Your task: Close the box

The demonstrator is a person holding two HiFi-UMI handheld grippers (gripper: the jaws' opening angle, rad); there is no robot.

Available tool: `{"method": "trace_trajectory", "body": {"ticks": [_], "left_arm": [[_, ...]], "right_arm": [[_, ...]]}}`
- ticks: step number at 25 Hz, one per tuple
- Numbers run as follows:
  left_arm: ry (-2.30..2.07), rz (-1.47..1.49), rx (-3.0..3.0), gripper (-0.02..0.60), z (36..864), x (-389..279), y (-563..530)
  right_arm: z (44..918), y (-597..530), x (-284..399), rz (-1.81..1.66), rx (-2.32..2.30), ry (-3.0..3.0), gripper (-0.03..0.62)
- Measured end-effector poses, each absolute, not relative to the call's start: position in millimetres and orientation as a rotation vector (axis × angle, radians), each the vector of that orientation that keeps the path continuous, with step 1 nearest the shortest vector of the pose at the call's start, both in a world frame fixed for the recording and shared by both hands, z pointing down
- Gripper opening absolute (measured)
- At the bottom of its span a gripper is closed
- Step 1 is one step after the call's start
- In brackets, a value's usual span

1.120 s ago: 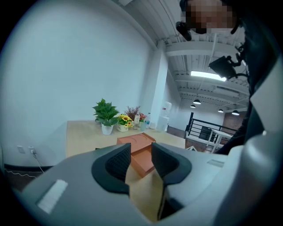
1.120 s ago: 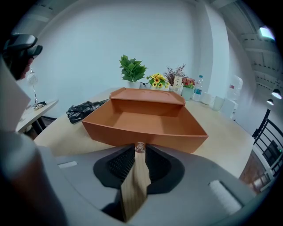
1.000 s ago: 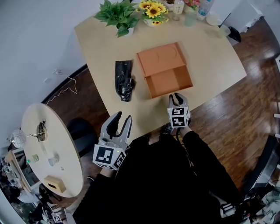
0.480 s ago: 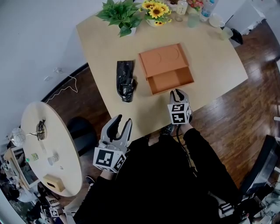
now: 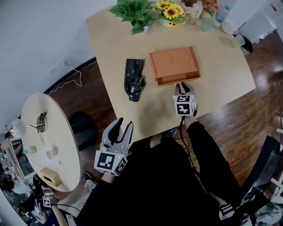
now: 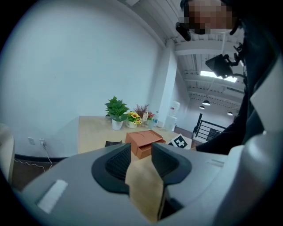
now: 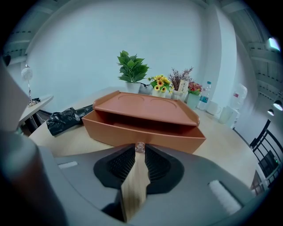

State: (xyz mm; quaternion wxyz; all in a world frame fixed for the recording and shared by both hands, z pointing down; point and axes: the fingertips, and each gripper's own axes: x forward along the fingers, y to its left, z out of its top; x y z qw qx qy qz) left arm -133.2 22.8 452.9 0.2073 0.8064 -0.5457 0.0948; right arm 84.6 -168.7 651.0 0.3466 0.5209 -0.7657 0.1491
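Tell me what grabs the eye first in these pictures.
An orange box sits in the middle of the table, its drawer slightly open. The right gripper pinches the drawer's clear knob at the box's front. A crumpled black bag lies left of the box.

Black bag (image 5: 134, 79) on the table (image 5: 115, 48), potted plant (image 5: 137, 11) and sunflowers (image 5: 171, 11) beyond

The box's (image 5: 174, 62) drawer front (image 7: 146, 134), its knob (image 7: 140, 147) between the right gripper's (image 5: 183, 86) fingers (image 7: 121, 164), is blocking the way ahead. Bare table (image 5: 221, 66) is lying open to their right. A black bag (image 5: 134, 79) is lying to their left, and plants (image 5: 137, 11) and bottles (image 5: 221, 13) are crowding beyond the box.
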Motion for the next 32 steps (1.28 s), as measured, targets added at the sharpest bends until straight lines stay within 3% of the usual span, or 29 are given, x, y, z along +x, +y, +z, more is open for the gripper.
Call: {"method": "trace_trajectory", "body": {"ticks": [21,26,32], "left_arm": [[-1.578,0.254,2.169,0.126,460.7,-147.2,34.3],[-1.56,0.25,2.194,0.126,459.9,-141.4,27.8],[-1.528,0.246,2.245,0.126,457.4,-133.1,13.1]], "right_arm": [[649.4,-204.8,68.0,0.352,1.347,-1.993,0.074],[648.1,-189.9,70.7,0.357,1.341,-2.011,0.112],[623.1,-166.8,81.7,0.359,1.382,-2.075,0.112]]}}
